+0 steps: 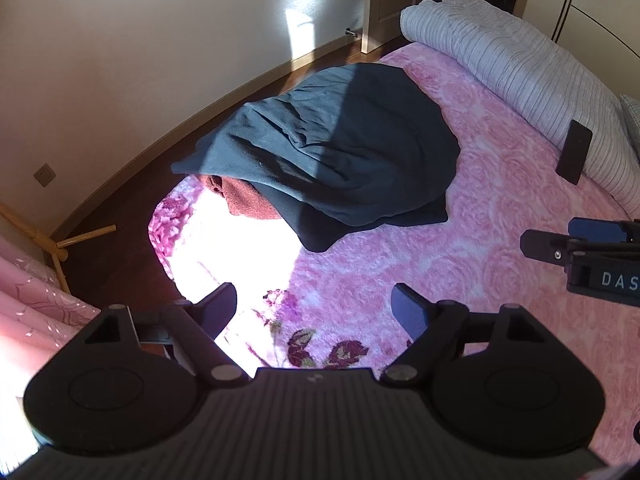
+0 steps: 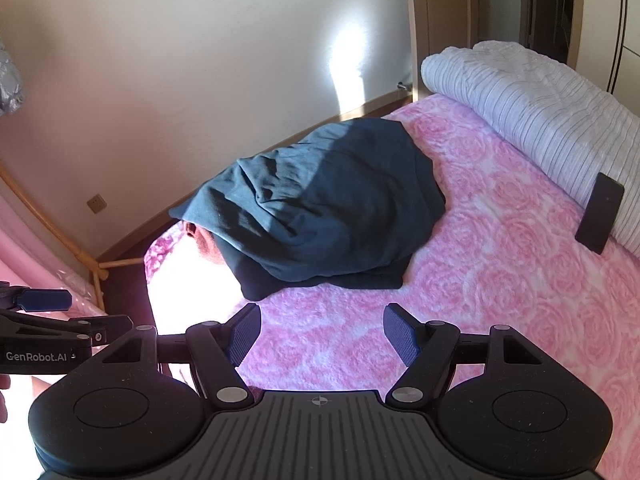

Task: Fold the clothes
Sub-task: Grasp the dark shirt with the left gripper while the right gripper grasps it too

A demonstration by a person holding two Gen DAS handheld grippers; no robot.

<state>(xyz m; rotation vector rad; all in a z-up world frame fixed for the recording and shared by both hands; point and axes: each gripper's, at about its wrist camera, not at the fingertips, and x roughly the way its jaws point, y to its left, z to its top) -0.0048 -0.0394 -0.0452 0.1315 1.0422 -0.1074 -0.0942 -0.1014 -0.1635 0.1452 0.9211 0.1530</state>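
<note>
Left gripper (image 1: 314,308) agape, empty; right gripper (image 2: 322,330) likewise. Only left view shows dark floral print (image 1: 320,350) beneath; clothes pile (image 1: 332,152) ahead.

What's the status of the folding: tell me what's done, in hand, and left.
Done: nothing looks folded; the dark garment lies heaped over a reddish-brown garment on the pink blanket. In hand: nothing; the left gripper and right gripper are both open and empty, short of the pile. Left: pick up, spread and fold each piece.
</note>
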